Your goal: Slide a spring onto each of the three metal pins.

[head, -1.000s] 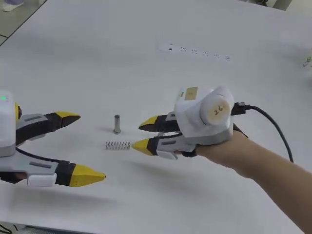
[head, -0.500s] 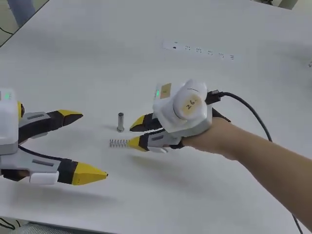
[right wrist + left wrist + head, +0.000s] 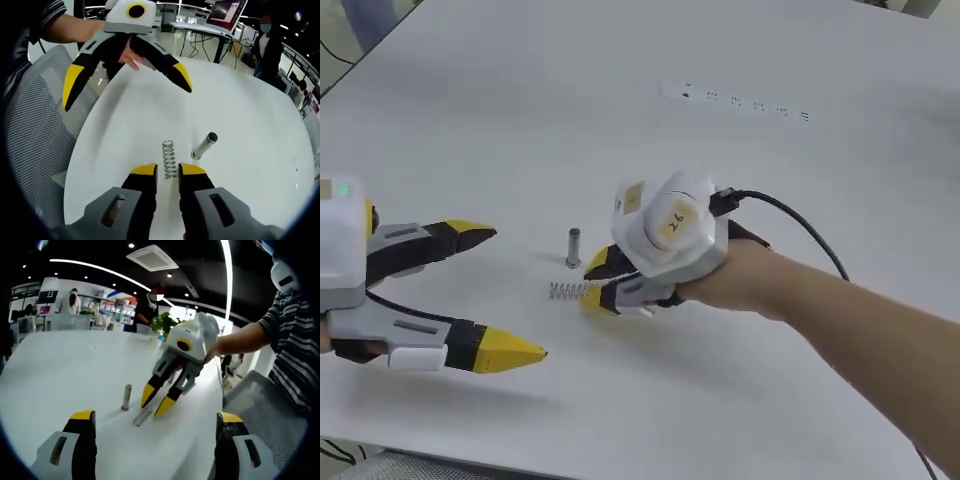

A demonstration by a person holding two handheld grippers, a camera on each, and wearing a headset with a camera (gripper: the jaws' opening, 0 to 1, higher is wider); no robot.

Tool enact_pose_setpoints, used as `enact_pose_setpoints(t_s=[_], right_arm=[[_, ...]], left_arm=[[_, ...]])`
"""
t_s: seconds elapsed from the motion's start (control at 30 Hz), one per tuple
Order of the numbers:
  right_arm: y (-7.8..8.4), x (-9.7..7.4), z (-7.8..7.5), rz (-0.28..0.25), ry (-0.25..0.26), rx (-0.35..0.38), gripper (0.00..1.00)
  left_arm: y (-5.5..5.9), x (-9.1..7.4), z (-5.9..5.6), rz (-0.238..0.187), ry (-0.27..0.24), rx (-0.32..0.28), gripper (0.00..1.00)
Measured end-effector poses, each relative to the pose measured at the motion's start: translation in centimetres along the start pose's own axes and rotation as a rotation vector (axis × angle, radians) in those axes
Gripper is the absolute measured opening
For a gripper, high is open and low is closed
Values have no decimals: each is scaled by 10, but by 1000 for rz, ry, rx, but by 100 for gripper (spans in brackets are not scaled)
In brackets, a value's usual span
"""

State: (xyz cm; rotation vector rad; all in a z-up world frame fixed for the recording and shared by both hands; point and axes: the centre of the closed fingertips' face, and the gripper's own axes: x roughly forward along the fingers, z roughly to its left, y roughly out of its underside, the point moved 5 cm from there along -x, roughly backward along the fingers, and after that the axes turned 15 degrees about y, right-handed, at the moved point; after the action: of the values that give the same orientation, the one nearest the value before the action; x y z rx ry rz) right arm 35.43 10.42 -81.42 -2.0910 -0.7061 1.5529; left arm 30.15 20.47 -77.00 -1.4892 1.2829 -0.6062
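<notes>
The right hand-held gripper [image 3: 169, 172], the nearer one, has its jaws narrowly parted astride the near end of the spring [image 3: 169, 156]. The spring lies pointing straight ahead, with the pin [image 3: 204, 145] just beside. The left hand-held gripper [image 3: 515, 292] gapes wide.

This looks like an open-plan office or tech showroom. A dark ceiling [image 3: 100, 255] carries small spotlights, long curved light strips [image 3: 227, 275] and a square air-conditioning unit [image 3: 152, 257]. The broad white bench [image 3: 520, 100] has a power strip [image 3: 745, 103] on it, and a grey mesh office chair [image 3: 35, 130] stands beside it. Further back are desks [image 3: 200, 27] with a monitor [image 3: 227, 12], lit display shelves [image 3: 107, 312], a potted plant [image 3: 165, 322] and a standing person [image 3: 265, 47].
</notes>
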Motion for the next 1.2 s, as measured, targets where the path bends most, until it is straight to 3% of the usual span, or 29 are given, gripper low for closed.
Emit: enact_pose_setpoints(t_s=[0.53, 0.93, 1.2], right_arm=[[6, 4, 2, 15, 21, -43, 8], [1, -18, -4, -17, 45, -15, 8], [6, -35, -10, -30, 76, 18, 8]], left_arm=[[2, 1, -2, 3, 3, -2, 96], [0, 5, -3, 7, 14, 2, 95], [-1, 11, -3, 12, 30, 5, 94]])
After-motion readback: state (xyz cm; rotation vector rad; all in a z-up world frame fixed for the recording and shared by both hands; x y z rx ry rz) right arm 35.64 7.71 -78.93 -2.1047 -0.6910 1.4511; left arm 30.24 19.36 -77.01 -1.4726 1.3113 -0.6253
